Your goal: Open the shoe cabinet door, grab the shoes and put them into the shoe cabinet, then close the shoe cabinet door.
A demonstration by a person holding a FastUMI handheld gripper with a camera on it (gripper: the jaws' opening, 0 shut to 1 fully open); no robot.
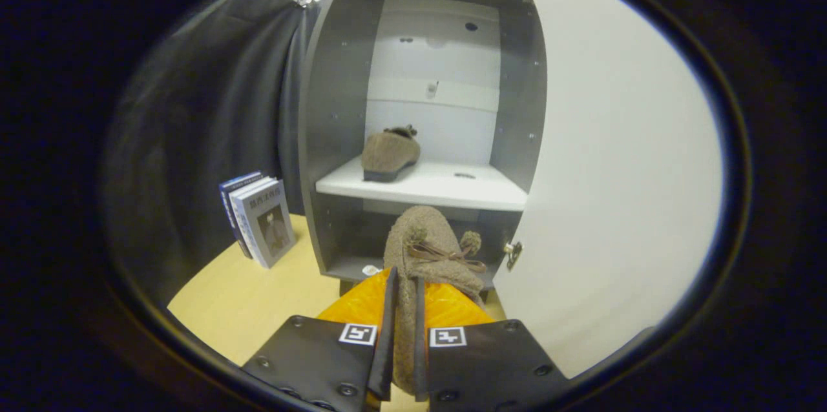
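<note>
The gripper (404, 328) is clamped on a fuzzy brown slipper with a bow and pom-poms (426, 250) — both fingers press its sides, toe pointing ahead toward the grey shoe cabinet (333, 108). The cabinet's white door (614, 160) stands swung open to the right. On the white middle shelf (446, 189) rests the matching brown slipper (389, 154), toward its left side. A few upright books (258, 218) stand on the pale wooden surface (258, 302) — just left of the cabinet.

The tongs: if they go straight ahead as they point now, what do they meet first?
The tongs, shut on a shoe, would probably push its toe against the shelf edge; depth is unclear.
</note>
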